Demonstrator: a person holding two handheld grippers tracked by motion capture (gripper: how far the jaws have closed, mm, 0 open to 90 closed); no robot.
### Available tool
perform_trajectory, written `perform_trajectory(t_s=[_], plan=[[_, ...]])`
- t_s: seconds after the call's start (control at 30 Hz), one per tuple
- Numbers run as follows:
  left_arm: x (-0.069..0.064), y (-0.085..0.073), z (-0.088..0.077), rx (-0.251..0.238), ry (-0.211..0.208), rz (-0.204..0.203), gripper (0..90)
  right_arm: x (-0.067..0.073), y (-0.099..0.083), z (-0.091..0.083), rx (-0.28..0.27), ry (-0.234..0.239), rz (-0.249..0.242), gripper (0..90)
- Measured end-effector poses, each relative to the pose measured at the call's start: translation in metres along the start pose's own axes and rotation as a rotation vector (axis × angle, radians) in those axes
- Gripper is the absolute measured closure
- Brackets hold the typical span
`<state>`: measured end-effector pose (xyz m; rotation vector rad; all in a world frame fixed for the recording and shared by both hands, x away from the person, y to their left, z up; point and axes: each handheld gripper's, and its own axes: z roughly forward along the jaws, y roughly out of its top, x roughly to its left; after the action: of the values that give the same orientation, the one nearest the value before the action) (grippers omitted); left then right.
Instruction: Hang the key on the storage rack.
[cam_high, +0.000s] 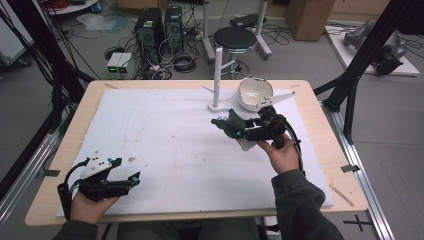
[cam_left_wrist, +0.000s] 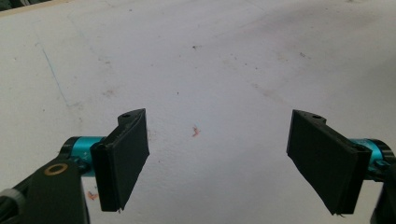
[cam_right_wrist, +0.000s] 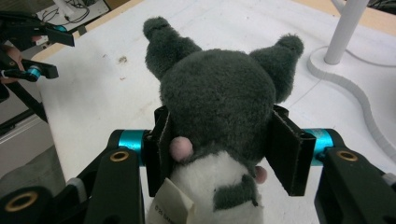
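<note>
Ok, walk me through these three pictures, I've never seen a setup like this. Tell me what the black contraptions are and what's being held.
No robot here: a person sits at a table and holds a hand-operated gripper in each hand. The high view looks down on the table, which is covered by a white board. On it stand a white post and a white bowl.

The other two pictures come from cameras riding on the grippers. The left gripper rests near the front left corner, its jaws wide apart with nothing between them. The right gripper has its jaws closed on a dark grey plush toy with two ears and a white belly.
</note>
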<state>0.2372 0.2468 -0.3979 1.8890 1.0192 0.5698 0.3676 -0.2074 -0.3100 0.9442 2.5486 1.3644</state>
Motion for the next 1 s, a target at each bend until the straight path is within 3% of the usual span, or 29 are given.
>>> perform_trajectory(t_s=[1.0], plan=[[0.002, 0.000, 0.000, -0.008, 0.001, -0.010, 21.2, -0.009, 0.046, -0.001, -0.012, -0.009, -0.020, 47.5]])
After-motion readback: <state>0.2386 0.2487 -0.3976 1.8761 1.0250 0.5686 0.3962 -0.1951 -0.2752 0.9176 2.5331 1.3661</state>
